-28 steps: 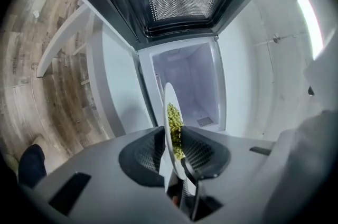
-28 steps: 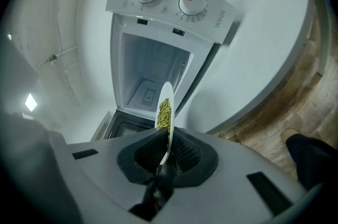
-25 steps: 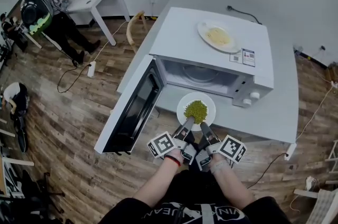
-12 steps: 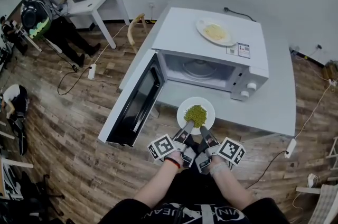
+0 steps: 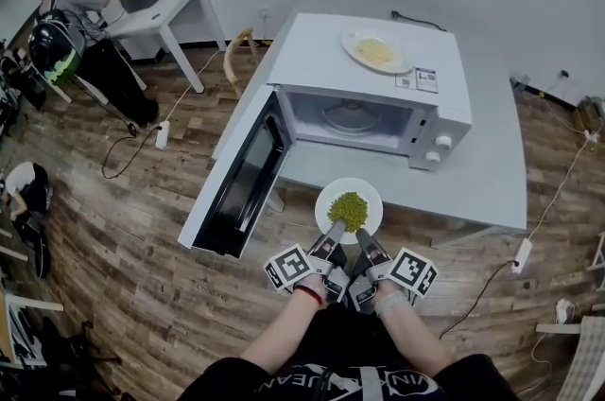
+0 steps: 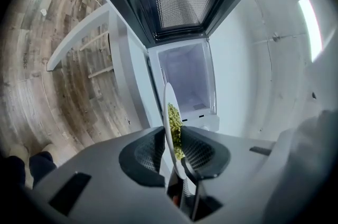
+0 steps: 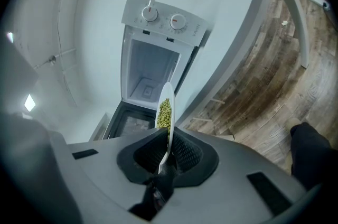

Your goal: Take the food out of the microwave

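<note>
In the head view the plate of green food [image 5: 349, 210] is being held low centre, outside the open microwave [image 5: 378, 111], over the near edge of the table [image 5: 473, 191]. The left gripper [image 5: 333, 236] and right gripper [image 5: 365, 240] are pinching its near rim side by side — equally close. In the left gripper view the jaws are clamping that rim, the plate running edge-on straight ahead; in the right gripper view they are nipping it narrowly too — the table ahead, I judge, is offering the set-down.

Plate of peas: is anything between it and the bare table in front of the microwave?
Nothing visible. The plate, gripped at its near rim by the left gripper and right gripper, is outside the microwave, at the front edge of the table; the open door stands to its left, apart.
</note>
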The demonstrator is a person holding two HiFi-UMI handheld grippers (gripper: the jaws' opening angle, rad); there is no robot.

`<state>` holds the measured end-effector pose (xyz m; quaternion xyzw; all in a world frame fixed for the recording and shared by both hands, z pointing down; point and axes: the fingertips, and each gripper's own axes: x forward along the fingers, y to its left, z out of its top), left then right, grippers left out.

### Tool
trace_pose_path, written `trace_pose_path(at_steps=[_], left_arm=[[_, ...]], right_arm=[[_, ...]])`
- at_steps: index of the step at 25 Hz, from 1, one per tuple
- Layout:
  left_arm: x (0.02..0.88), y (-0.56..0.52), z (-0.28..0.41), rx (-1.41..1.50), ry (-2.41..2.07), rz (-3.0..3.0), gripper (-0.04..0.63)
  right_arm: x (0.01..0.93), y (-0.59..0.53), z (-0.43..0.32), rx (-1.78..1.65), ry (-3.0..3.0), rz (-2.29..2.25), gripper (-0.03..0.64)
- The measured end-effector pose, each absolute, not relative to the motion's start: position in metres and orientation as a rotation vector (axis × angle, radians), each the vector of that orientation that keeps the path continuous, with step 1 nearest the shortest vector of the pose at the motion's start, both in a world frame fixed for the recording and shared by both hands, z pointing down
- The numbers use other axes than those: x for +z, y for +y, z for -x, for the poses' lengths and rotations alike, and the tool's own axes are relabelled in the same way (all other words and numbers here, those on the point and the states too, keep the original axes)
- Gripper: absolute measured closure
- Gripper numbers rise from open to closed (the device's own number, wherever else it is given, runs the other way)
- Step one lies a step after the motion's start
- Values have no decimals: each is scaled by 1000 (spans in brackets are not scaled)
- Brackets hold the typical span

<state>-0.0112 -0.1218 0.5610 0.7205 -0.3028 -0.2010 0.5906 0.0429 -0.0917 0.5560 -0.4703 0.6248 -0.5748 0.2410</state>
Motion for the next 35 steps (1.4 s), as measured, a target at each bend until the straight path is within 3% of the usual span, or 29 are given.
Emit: trace_pose_path(at_steps=[35], left_arm=[[555, -58, 2, -486, -747, -1663, 506]], right_arm=[[550, -31, -54, -1617, 1741, 1237, 572]])
